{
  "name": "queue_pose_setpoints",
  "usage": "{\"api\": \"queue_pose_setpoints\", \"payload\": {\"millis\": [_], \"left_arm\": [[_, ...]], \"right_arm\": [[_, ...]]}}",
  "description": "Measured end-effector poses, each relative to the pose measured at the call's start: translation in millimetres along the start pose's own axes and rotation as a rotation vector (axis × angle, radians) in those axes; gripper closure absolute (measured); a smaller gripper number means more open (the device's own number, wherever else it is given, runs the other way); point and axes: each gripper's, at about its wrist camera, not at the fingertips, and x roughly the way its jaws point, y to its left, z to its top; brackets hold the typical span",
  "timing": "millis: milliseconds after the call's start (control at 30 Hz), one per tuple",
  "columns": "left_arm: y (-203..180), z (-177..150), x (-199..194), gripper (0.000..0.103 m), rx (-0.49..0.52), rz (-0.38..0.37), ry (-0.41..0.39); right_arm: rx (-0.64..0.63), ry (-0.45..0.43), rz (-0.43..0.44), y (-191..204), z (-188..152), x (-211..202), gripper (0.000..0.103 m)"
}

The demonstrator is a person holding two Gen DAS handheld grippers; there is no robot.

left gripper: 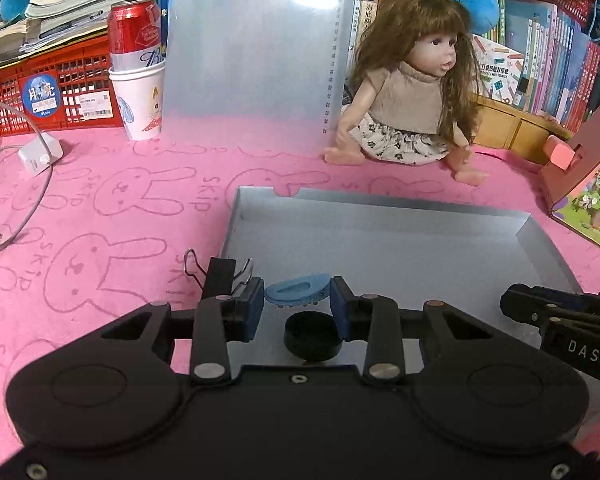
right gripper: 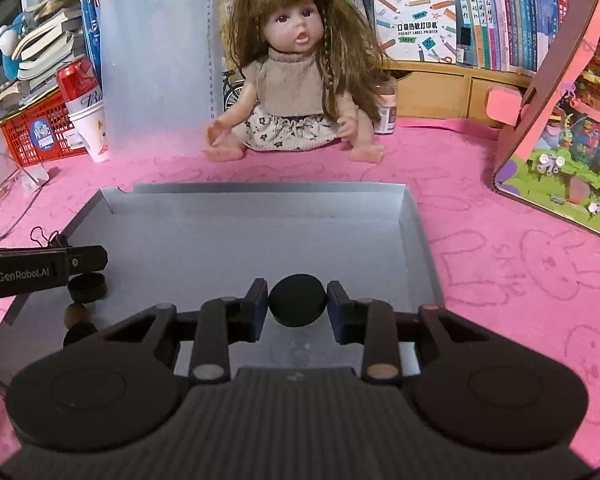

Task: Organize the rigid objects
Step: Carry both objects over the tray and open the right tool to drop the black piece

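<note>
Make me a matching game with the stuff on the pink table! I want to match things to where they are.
Things:
1. blue clip
2. red can
3. black disc
4. doll

Places:
A. standing in a white paper cup
B. sitting on the pink mat behind the grey tray
C. between the left gripper's fingers
D. between the right gripper's fingers

Pairs: 1-C, 2-A, 3-D, 4-B
</note>
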Motion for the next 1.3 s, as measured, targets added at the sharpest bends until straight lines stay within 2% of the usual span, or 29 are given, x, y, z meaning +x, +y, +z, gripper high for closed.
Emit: {"api": "queue_pose_setpoints", "payload": {"millis": [633, 833, 1000, 1033, 1100, 1300], "left_arm": [[10.2, 6.6, 11.6, 0.069, -0.031, -0.062, 0.095], [5.6, 4.8, 11.4, 0.069, -0.005, -0.051, 0.088], [4.9, 3.9, 7.6, 0.069, -0.004, -0.065, 0.088], [5.0, 3.6, 6.2, 0.069, -0.006, -0.065, 0.088], [5.3, 3.7, 2.7, 0.069, -0.015, -0.067, 0.087], [2.3, 4.5, -12.6, 0.069, -0.023, -0.079, 0.066]], "right_arm": [[-0.034, 0.038, -0.019, 0.8, -1.7, 8.6, 0.065], [-0.040, 0.030, -0.014, 1.0, -1.8, 9.8, 0.065], [-0.040, 0.011, 0.003, 1.6, -3.4, 4.9, 0.060], [-0.043, 0.003, 0.003, 2.3, -3.9, 2.9, 0.053], [-0.049, -0.007, 0.008, 3.5, -4.4, -0.9, 0.048], [-0.038, -0.033, 0.020, -1.2, -3.9, -14.4, 0.047]]}}
